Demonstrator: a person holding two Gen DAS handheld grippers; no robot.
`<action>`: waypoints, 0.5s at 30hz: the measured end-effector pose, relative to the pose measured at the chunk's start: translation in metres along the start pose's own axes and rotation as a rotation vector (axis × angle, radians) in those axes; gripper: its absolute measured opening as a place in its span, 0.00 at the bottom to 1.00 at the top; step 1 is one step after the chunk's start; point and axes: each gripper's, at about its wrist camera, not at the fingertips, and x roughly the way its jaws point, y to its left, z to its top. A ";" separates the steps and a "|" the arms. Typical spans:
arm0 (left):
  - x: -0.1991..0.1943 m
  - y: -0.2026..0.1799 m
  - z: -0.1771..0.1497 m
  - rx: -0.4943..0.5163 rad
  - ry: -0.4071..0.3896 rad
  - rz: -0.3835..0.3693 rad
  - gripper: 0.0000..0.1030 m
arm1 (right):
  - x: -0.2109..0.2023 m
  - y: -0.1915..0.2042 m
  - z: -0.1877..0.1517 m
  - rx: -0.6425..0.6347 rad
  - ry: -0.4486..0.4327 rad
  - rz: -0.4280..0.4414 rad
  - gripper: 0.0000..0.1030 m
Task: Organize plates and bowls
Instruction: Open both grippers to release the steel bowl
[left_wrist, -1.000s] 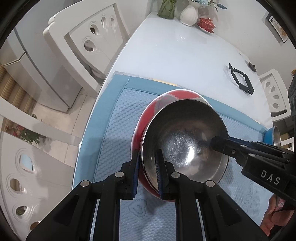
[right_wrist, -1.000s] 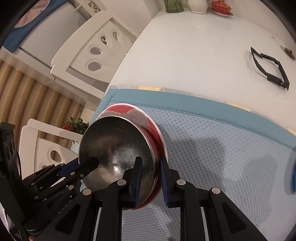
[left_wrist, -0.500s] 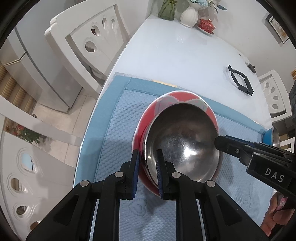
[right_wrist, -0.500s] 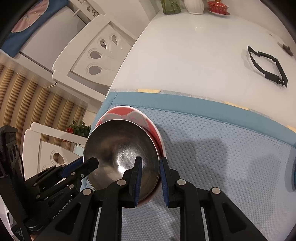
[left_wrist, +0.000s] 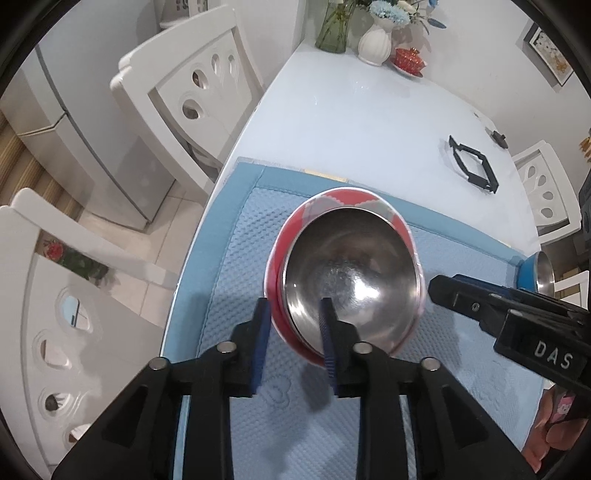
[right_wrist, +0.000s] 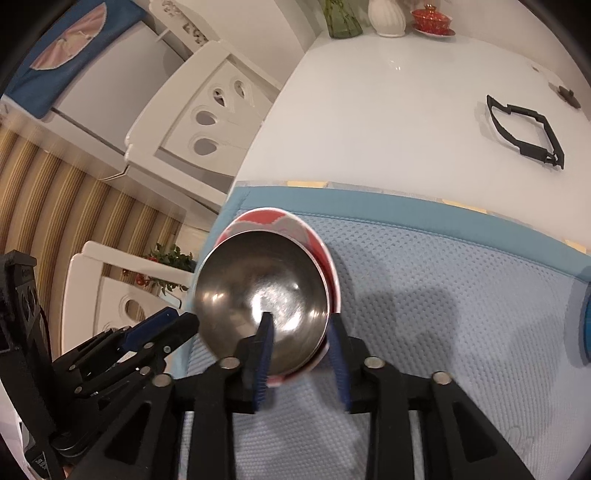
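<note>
While both tools stand with their jaws parted, neither clamps anything. The left tool (left_wrist: 291, 321) straddles the near rim of the stacked bowls: one finger lies outside the red bowl (left_wrist: 341, 197), the other inside the steel bowl (left_wrist: 351, 280), with visible gaps on both sides. The right tool (right_wrist: 301, 332) straddles the opposite rim in the same manner, one finger over the inside of the steel bowl (right_wrist: 258, 291) and one outside the red bowl (right_wrist: 266, 219), jaws wide. Whether any pad touches the rim cannot be told.

The steel bowl is nested in the red bowl, and the pair sits near the left edge of a blue mat (left_wrist: 236, 258) on the white desk (left_wrist: 369, 122). A blue cup (left_wrist: 532, 267) stands at the far right edge of the mat. Farther off, a black frame (right_wrist: 524, 131) lies flat on the desk. At the far end stand a green vase (left_wrist: 332, 29), a white vase (left_wrist: 375, 46) and a red lidded dish (left_wrist: 408, 59). White chairs (left_wrist: 199, 92) flank the desk.
</note>
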 end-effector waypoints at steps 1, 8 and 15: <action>-0.003 -0.002 -0.002 0.003 -0.003 0.002 0.24 | -0.007 0.001 -0.004 -0.004 -0.007 0.008 0.43; -0.024 -0.022 -0.021 -0.002 -0.003 0.027 0.58 | -0.037 0.001 -0.029 -0.020 -0.020 0.042 0.50; -0.041 -0.052 -0.051 -0.042 -0.008 0.015 0.73 | -0.074 -0.022 -0.067 -0.012 -0.017 0.071 0.52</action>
